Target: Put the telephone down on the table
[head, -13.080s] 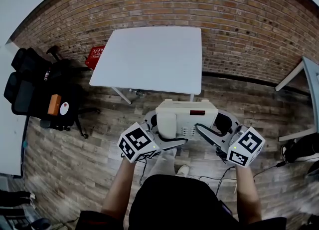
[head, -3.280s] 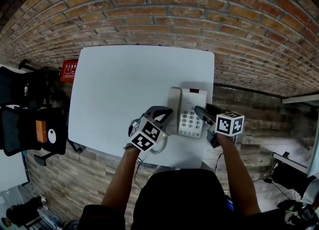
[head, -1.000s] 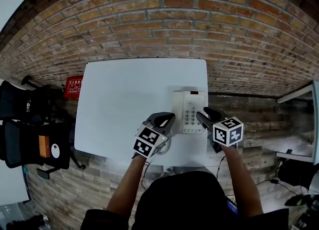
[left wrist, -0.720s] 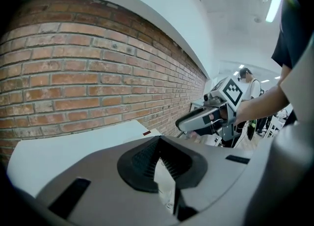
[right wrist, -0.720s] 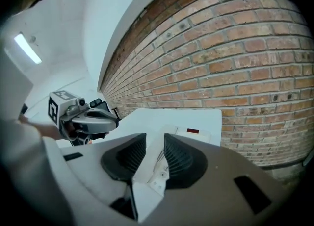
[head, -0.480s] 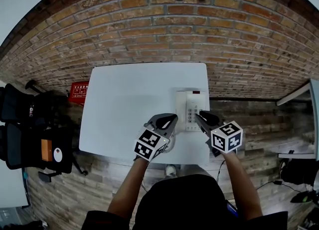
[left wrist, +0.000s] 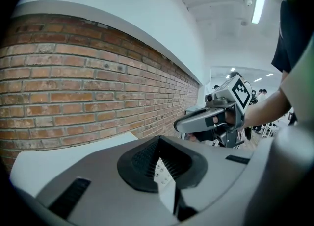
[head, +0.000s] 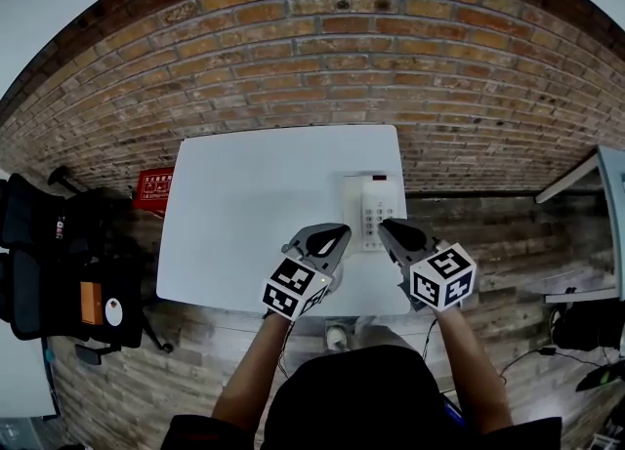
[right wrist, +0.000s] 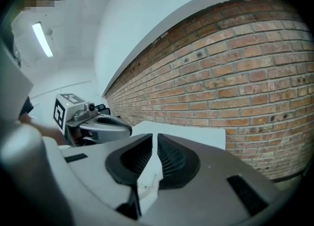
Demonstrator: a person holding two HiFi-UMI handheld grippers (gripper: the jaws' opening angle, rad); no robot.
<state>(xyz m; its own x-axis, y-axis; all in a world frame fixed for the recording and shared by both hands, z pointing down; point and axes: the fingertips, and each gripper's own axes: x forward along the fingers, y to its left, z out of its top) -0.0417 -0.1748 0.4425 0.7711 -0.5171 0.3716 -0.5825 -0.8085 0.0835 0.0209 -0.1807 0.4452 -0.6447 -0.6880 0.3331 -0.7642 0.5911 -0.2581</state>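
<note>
The white telephone (head: 373,206) lies flat near the right edge of the white table (head: 254,204), handset on its cradle, with nothing touching it. My left gripper (head: 338,233) hovers just short of its near-left corner, jaws shut and empty. In the left gripper view its tips (left wrist: 158,138) meet, and the keypad (left wrist: 162,171) shows below them. My right gripper (head: 384,227) hangs off the phone's near-right corner. Its jaws have just been closing; a thin slit is left between the tips (right wrist: 155,136) and nothing is between them.
A brick wall (head: 322,58) runs behind the table. Black chairs (head: 59,263) and a red box (head: 154,184) stand on the wooden floor to the left. Another table's edge (head: 610,204) shows at the far right.
Both grippers have drawn back from the telephone toward me and risen. The right jaws have narrowed from wide apart to a slit. The telephone has stayed on the table.
</note>
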